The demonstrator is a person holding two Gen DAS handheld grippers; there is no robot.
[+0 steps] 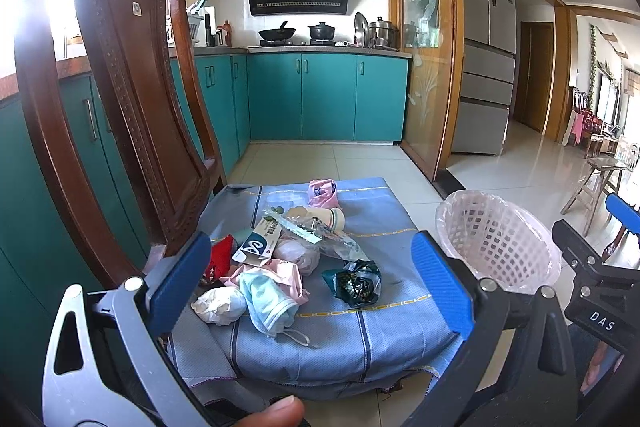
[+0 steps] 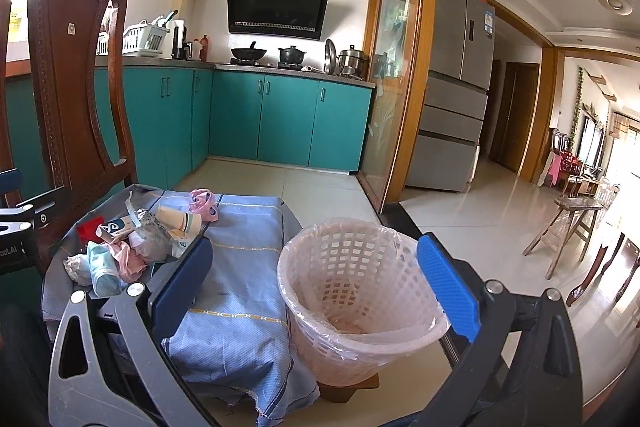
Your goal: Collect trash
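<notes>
so both grippers are hovering above a low counter covered in a blue striped cloth, nothing in either one. the left gripper has its jaws spread wide apart and released, framing the trash pile. the right gripper is the same deal, jaws wide and empty, with the basket sitting between them in its view.

the trash is all bunched on the left half of the cloth, near the wooden chair. from the left wrist view you get: a crumpled white tissue at the front, a light blue face mask just beside it and touching, a pink wrapper under the mask, a dark green foil packet off to the right a little apart from the rest, a clear plastic bag behind that, a blue and white carton lying tilted on the heap, something red at the left edge, a paper cup on its side, and a pink bag at the far end.

the pink mesh wastebasket with a clear liner stands at the right side of the counter, touching the cloth's edge. looks pretty much empty inside, can't tell for sure what's at the bottom.

teal kitchen cabinets and a fridge in the background.
</notes>
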